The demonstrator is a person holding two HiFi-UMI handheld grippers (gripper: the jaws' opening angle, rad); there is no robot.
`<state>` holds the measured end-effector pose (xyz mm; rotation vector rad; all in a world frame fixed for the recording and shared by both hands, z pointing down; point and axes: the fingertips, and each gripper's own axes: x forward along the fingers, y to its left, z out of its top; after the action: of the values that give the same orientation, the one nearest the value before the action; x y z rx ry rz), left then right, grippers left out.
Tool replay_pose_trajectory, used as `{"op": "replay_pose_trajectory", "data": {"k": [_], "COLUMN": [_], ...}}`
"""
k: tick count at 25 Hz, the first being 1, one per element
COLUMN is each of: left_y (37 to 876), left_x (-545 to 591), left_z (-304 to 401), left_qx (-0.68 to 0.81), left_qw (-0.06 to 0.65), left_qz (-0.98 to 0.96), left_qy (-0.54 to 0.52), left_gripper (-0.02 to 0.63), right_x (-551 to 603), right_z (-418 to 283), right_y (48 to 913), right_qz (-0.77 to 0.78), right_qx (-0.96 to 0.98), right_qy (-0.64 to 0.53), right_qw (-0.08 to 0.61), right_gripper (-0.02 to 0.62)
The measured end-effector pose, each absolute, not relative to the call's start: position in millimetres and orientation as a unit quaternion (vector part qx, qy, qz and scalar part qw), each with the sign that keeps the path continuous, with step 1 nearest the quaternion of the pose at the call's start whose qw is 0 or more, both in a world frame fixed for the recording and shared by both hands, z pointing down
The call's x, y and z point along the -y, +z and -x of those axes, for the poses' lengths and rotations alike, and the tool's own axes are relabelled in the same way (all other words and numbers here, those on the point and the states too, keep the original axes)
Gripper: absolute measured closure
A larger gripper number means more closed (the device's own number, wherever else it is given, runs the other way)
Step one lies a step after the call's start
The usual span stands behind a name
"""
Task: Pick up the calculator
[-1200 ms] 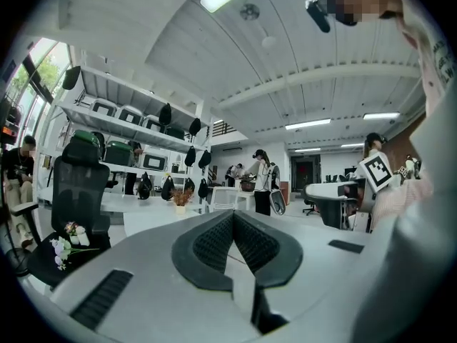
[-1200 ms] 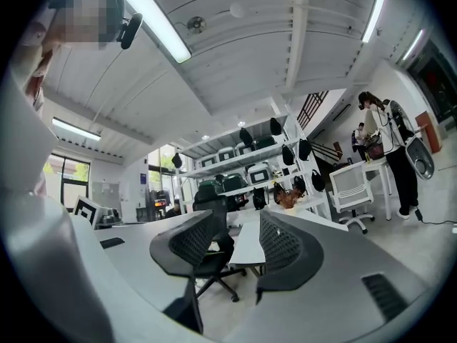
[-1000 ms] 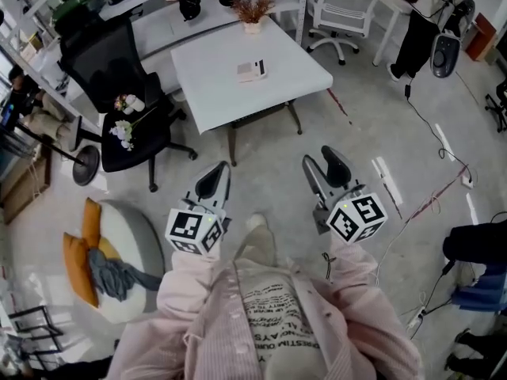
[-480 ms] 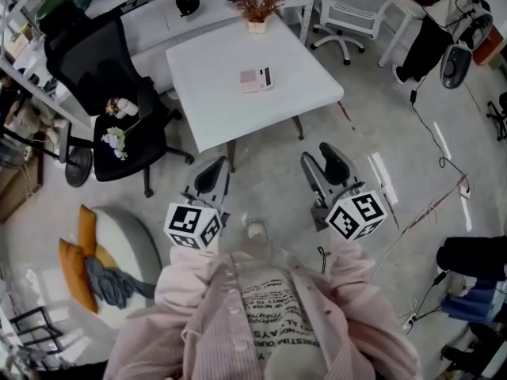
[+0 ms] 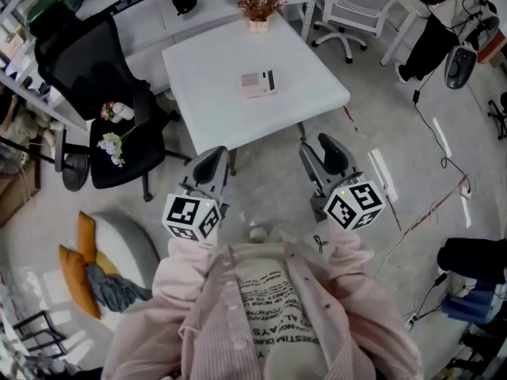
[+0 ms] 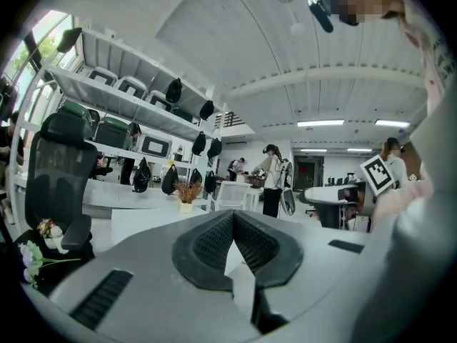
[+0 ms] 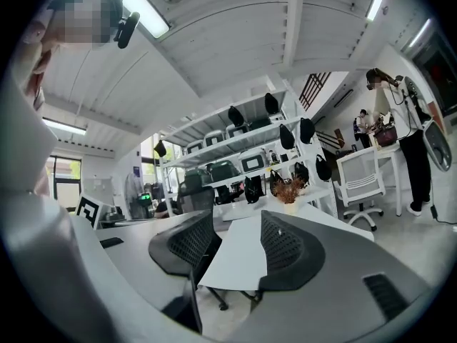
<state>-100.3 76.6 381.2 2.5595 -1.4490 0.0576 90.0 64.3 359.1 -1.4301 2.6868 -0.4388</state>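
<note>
- Head view: the calculator [image 5: 259, 82] lies flat near the middle of the white table [image 5: 207, 70], clear of all four edges, with bare tabletop all round it.
- At the table's far edge stands a small pot of dried plants [image 5: 257, 11]; nothing else sits on the top.
- You hold both grippers over the floor, short of the table's near edge and well apart from the calculator. The left gripper [image 5: 211, 165] is off the near-left corner and the right gripper [image 5: 321, 158] is below the near-right part of the edge.
- A black office chair [image 5: 99, 77] with flowers on its seat crowds the table's left side. The floor along the near and right edges is open, apart from cables [image 5: 444, 182] farther to the right.
- Left gripper view: your ribbed pads [image 6: 213, 243] meet at their tips, clenched on nothing, with only a narrow wedge of light behind them. The table's near side shows pale at the left, beyond the jaws.
- Right gripper view: the fingers [image 7: 285, 247] are released and stand apart with nothing between them. The table's near corner shows through the gap, well beyond the tips. A white chair [image 7: 361, 178] and a standing person [image 7: 401, 113] are off to the right, away from the table.
</note>
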Motion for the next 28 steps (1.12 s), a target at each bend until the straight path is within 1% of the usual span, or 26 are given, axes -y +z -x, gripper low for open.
{"op": "replay_pose_trajectory", "data": {"k": [11,20,28], "left_y": [401,435,465], "left_x": [-31,41,112], "left_z": [110,118,114], "left_qx": [0.497,0.514,0.53], "left_qw": [0.126,0.168,0.212], "left_qz": [-0.858,-0.84,-0.819], "left_qy": [0.026,0.043,0.052], "left_gripper": [0.604,0.604,0.604], "right_x": [-9,79,159], "right_z": [-87,-88,-79], "right_y": [382,417,448], "right_qz": [0.476,0.479,0.448], "right_qx": [-0.861,-0.846,-0.85], "right_qy": [-0.178,-0.233,-0.276], "right_qw": [0.026,0.026,-0.007], "right_gripper": [0.411,0.411,0.413]}}
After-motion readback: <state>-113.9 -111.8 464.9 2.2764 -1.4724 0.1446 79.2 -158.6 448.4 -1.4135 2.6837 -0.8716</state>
